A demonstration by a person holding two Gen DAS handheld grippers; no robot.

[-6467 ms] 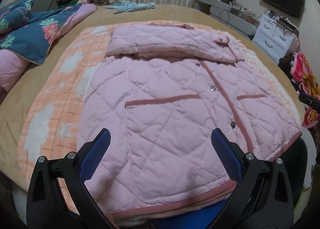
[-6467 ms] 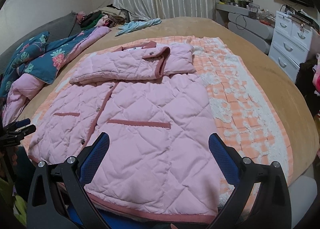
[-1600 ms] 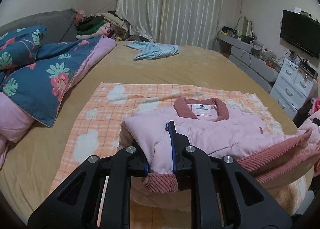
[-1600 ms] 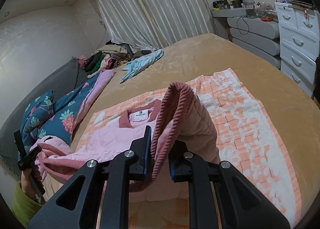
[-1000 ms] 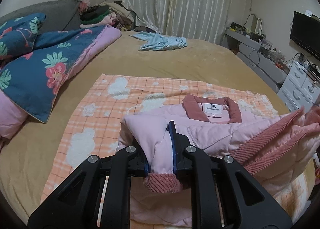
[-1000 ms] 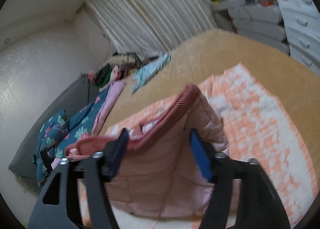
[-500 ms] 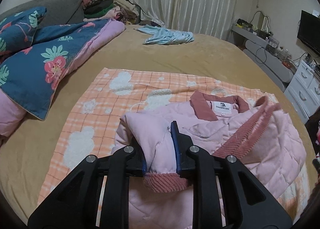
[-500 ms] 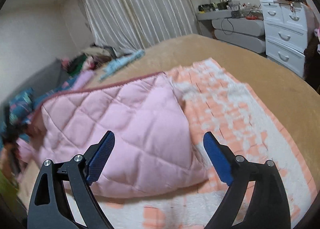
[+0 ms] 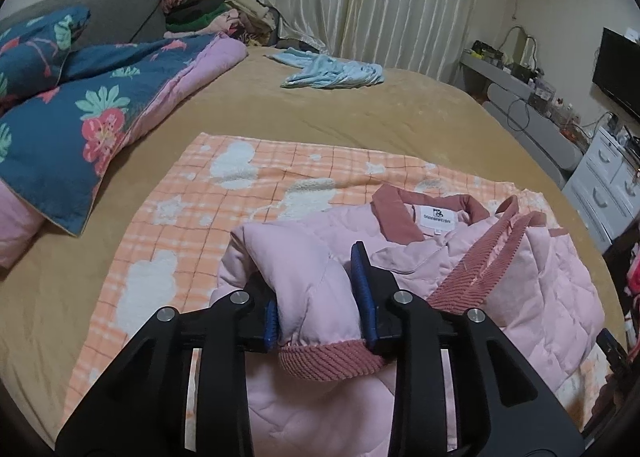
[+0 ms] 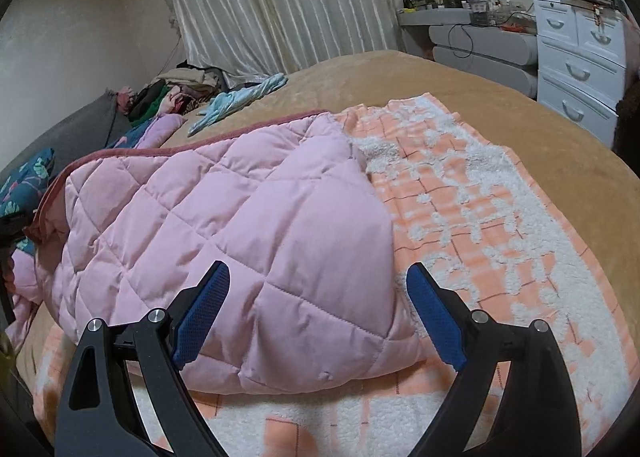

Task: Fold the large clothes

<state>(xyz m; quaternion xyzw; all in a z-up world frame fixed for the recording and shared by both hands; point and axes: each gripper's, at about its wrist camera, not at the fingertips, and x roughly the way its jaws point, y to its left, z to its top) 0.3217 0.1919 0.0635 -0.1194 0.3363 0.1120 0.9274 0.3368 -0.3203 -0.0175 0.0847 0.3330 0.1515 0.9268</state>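
Observation:
A pink quilted jacket (image 9: 532, 289) with dusty-rose trim lies folded over on an orange checked blanket (image 9: 192, 225). Its collar and white label (image 9: 436, 217) face up. My left gripper (image 9: 316, 297) is partly open, its jaws loosely around a bunch of the jacket's hem corner with the ribbed trim (image 9: 328, 357) just below. In the right wrist view the folded jacket (image 10: 240, 225) lies flat on the blanket (image 10: 480, 217). My right gripper (image 10: 316, 313) is open and empty, just in front of the jacket's near fold.
A tan bedspread (image 9: 360, 113) covers the bed. A blue floral quilt (image 9: 72, 113) lies at the left. A light blue garment (image 9: 332, 73) and a clothes pile (image 9: 208, 17) lie at the far end. White drawers (image 10: 580, 53) stand at the right.
Both grippers lifted the hem and carried it over toward the collar. My right gripper let go and opened. My left gripper's jaws have spread a little around the hem corner.

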